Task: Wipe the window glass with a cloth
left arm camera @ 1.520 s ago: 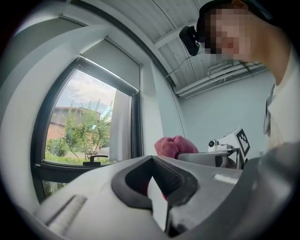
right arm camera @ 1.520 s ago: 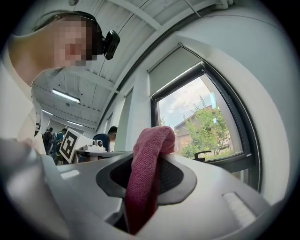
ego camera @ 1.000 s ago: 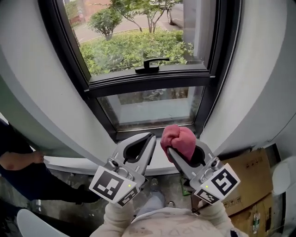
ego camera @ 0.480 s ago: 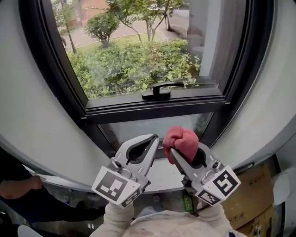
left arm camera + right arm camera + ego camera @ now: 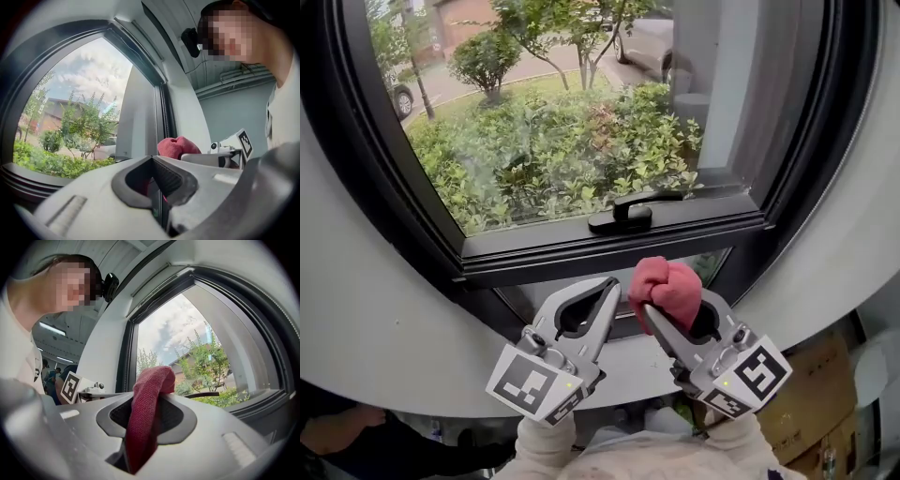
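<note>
**Right gripper point(image 5: 659, 314) clamped on red cloth point(image 5: 666, 284) below the window handle point(image 5: 630, 212)**

Its jaws are closed on the cloth. In the right gripper view the fabric runs as a band up from deep between the pads and folds over past the tips. Its long axis lies along the jaws, and the bunched end points forward at the window. In the head view that bunch is a rounded lump at center frame, pointing up-frame and slightly left. It overlaps the small lower pane point(image 5: 581, 292). It seems to stop short of the glass, though the steep angle makes contact hard to judge.

Just beside it, at left of center, the left gripper point(image 5: 607, 286) has its jaws drawn together with nothing between them. Its tips are level with the cloth and aim the same way. Each gripper's marker cube sits low in the frame, left point(image 5: 530, 384) and right point(image 5: 750, 370).

Above the cloth, the black handle lies sideways on the dark frame rail point(image 5: 581, 248). The large upper window glass point(image 5: 553, 122) fills the top of the frame and shows green shrubs point(image 5: 609, 141) and a parked car point(image 5: 649, 37) at upper right. A cardboard box point(image 5: 811, 412) sits at the lower right corner.
</note>
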### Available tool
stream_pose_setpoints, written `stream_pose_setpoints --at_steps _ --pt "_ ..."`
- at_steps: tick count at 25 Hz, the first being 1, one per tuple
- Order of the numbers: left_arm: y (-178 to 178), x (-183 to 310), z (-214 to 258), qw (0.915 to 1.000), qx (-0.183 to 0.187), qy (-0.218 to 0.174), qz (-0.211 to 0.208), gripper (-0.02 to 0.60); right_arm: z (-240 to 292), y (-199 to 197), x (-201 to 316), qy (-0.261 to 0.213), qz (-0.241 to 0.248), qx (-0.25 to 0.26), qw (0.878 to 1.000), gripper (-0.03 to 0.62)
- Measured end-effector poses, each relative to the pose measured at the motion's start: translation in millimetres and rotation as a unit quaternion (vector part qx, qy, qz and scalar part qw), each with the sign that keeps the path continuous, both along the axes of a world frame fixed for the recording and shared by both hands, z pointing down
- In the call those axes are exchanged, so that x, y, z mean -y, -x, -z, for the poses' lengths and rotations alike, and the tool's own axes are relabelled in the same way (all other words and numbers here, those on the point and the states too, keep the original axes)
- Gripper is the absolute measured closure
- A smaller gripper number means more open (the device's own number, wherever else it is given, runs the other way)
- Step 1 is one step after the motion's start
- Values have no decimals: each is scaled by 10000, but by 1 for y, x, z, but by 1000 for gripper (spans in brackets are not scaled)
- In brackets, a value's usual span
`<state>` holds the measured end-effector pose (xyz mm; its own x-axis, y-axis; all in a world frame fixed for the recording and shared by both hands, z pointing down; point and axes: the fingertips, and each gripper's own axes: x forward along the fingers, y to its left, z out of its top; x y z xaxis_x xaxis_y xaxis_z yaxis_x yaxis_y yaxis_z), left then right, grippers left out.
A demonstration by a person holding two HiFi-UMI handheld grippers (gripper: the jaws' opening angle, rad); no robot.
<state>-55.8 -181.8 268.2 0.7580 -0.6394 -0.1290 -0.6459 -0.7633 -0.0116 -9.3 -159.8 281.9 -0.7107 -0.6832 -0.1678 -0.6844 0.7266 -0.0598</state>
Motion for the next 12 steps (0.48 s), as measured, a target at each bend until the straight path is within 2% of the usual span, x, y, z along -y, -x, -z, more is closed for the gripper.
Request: stream_pose_setpoints --at_steps 6,9,12 --pt "-6 31 4 10000 9 18 75 581 9 -4 40 15 58 -20 10000 456" --pt "-11 46 9 9999 -27 42 126 581 33 -11 64 -60 60 -29 10000 456" --pt "-15 61 13 9998 -30 35 187 581 68 -18 91 -339 -9 -96 9994 457"
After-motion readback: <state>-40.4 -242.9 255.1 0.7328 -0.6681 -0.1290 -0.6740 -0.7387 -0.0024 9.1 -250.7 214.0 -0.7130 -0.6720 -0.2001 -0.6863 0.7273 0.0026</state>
